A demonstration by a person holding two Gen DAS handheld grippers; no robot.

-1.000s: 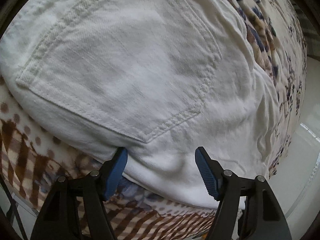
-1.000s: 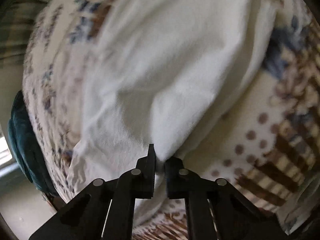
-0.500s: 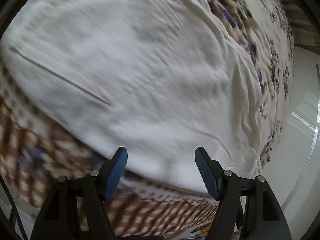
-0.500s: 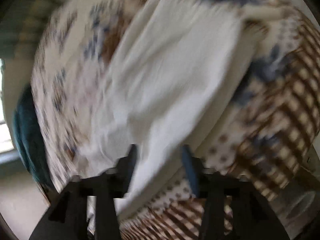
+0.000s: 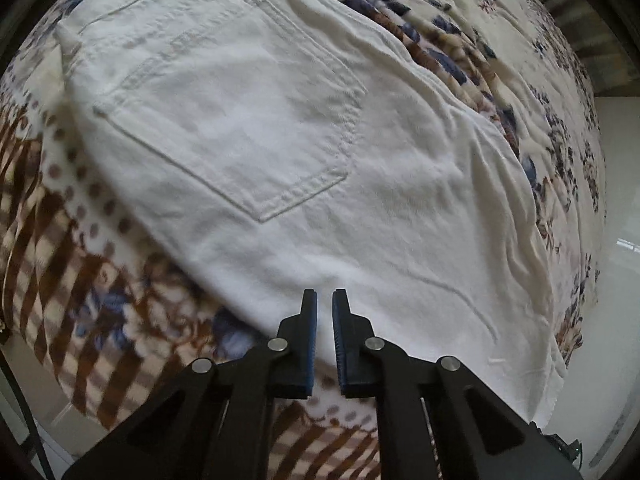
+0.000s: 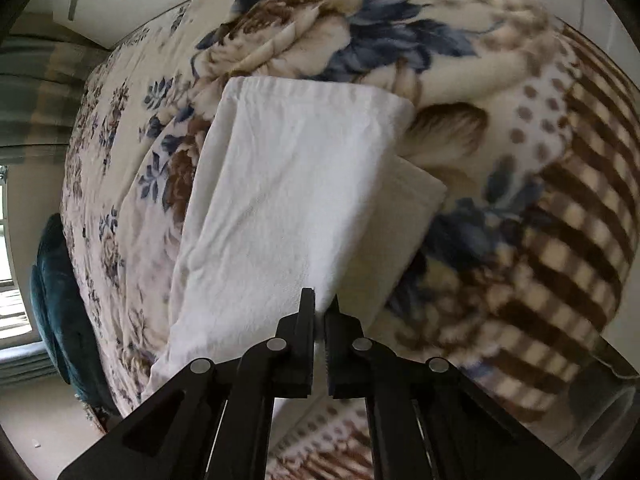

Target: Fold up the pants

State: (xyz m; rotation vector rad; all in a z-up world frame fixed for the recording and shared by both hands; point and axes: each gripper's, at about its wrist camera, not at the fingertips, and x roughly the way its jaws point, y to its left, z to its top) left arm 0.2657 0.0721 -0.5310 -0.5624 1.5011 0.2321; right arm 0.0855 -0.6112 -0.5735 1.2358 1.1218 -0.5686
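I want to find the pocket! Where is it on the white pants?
In the left wrist view, the pocket sits upper left on the pants, which lie on the flowery blanket.

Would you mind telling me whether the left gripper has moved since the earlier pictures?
Yes. The left gripper has pulled back: the stitched back pocket of the white denim pants now lies farther from its fingers, which have just closed, empty.

A home bedroom is showing here. A plush blanket (image 6: 532, 168), printed with blue and brown flowers, dots and checks, is covering a bed whose flowered sheet (image 6: 100, 168) is running to its far edge. Pale floor (image 5: 612, 240) is showing past the bed's edge, and daylight is coming through a window (image 6: 8, 280).
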